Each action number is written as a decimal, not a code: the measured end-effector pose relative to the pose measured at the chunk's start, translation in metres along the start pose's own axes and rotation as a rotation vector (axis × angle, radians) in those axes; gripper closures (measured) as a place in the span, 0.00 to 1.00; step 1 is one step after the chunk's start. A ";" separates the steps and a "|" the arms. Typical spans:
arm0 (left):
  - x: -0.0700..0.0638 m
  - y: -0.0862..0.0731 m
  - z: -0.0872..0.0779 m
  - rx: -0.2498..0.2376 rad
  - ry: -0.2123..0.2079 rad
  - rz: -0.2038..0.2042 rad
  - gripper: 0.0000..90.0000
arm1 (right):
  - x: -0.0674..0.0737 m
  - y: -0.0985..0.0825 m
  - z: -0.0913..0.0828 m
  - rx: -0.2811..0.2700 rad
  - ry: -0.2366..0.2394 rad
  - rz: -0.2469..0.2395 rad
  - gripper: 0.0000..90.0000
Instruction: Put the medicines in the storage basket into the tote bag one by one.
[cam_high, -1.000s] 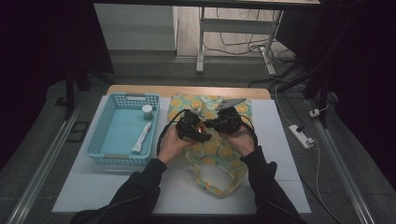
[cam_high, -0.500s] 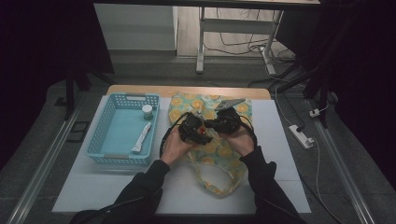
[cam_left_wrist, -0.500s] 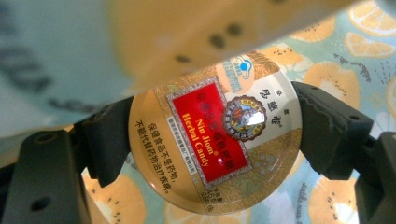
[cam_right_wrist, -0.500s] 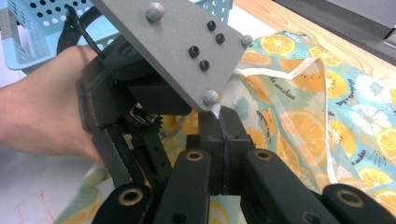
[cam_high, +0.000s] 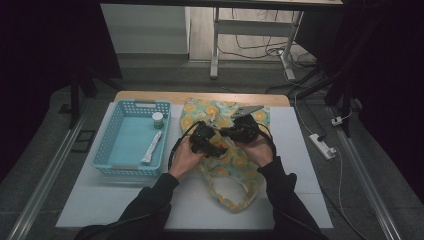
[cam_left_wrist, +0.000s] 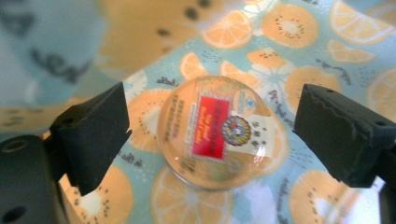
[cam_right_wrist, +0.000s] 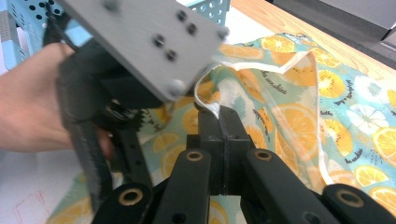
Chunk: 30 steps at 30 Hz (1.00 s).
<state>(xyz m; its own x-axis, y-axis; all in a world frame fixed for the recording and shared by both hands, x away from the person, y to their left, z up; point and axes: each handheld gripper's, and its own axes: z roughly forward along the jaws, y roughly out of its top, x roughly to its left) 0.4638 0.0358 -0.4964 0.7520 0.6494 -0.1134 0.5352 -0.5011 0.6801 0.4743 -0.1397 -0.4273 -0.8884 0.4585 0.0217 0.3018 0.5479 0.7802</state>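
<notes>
While I hold both tongs over the bag, these are the points where it could go wrong.

Right tongs (cam_right_wrist: 219, 116): my jaws are pressed together on the thin rim of the bag (cam_right_wrist: 327, 93), lifting its mouth. The pinch sits on a narrow bit of edge; I judge that a tug to either side could pull the film free, and the mouth would fall flat.

Left tongs (cam_left_wrist: 210, 140): my jaws stand wide apart, one on each side of the tin (cam_left_wrist: 219, 140), touching nothing. The tin lies flat on the fruit print, label up, between the pads (cam_left_wrist: 93, 135).

Tin: it is round, low and glossy. I judge that pads closing on its curved side could squeeze it out sideways or tip it, above all if I come down off centre.

Bag: from above it lies in the middle of the table (cam_high: 300, 150), just right of the basket (cam_high: 112, 145), with both my hands over its far half. I cannot tell whether the tin sits inside the bag or on top of it. If it is inside, my left jaws could catch the fabric along with the tin and drag the bag.

Crowding: the two tongs work very near each other, so a knock could shake the rim loose.

Basket: a tube (cam_high: 151, 147) and a small jar (cam_high: 158, 120) lie at its right side, well clear.
</notes>
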 end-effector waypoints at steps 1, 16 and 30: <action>0.000 -0.001 -0.003 -0.008 -0.011 -0.011 0.11 | 0.000 0.000 0.000 0.001 0.000 -0.003 1.00; -0.007 -0.015 -0.043 -0.043 -0.107 -0.024 0.03 | 0.000 0.000 0.001 0.003 0.000 -0.004 1.00; -0.001 -0.037 -0.078 -0.092 -0.143 -0.024 0.00 | 0.000 0.000 0.000 0.004 0.000 -0.005 1.00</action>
<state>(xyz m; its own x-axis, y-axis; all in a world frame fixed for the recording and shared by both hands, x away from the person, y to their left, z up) 0.4130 0.0980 -0.4650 0.7899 0.5694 -0.2277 0.5213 -0.4279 0.7384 0.4745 -0.1401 -0.4273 -0.8899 0.4558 0.0175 0.2984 0.5527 0.7781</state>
